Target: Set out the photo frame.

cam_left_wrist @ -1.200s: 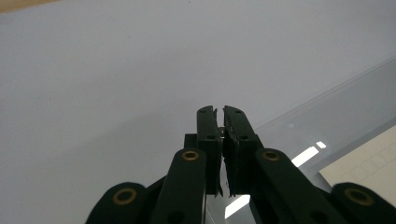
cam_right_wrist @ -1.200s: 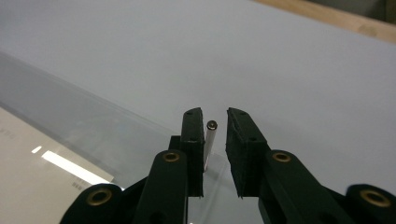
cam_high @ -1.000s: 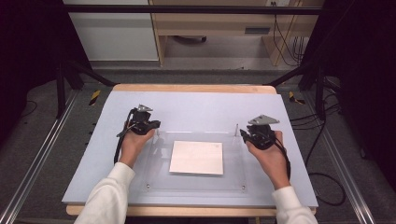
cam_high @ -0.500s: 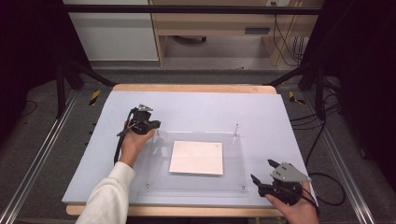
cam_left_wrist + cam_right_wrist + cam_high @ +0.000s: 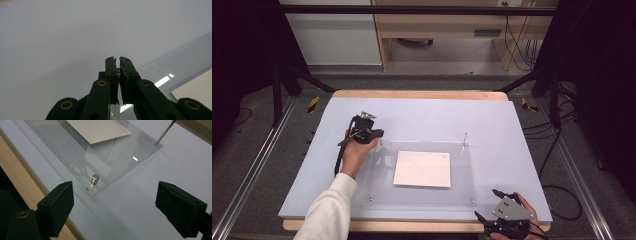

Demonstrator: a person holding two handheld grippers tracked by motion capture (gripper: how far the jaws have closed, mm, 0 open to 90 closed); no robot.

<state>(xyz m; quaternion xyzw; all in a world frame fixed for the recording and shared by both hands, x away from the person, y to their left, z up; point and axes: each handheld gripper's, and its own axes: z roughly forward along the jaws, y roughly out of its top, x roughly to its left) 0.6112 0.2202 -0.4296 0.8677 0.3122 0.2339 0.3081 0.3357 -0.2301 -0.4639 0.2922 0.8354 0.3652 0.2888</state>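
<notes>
A clear acrylic plate lies flat on the pale lavender surface, with a white square sheet of paper on its middle. The left gripper rests at the plate's far left corner, its fingers pressed together (nothing visible between them). The right gripper sits at the surface's near right edge, fingers spread wide toward the plate's short metal corner post.

White sheet flat on clear plate
</notes>
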